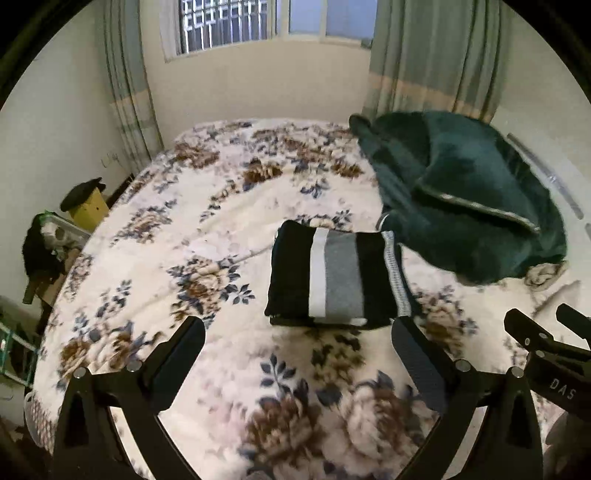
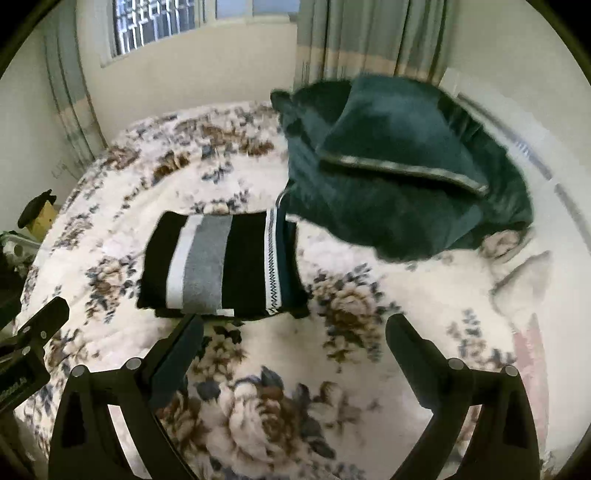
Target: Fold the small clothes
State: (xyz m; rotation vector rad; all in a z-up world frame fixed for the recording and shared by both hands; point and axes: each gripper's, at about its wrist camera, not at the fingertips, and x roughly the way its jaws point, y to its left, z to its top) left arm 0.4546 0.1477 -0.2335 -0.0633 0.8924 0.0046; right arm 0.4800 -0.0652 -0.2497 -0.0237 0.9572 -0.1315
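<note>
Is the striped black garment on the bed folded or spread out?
Folded. The striped garment lies on the bed as a compact rectangle with stacked layers at its near edge.

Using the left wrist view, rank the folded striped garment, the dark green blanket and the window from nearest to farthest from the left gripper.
1. Folded striped garment, just ahead of the left gripper, on the bed.
2. Dark green blanket, farther back, right.
3. Window, on the far wall.

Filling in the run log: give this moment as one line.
left claw: open, empty | right claw: open, empty | striped garment: folded, on bed | green blanket: heaped beyond it
</note>
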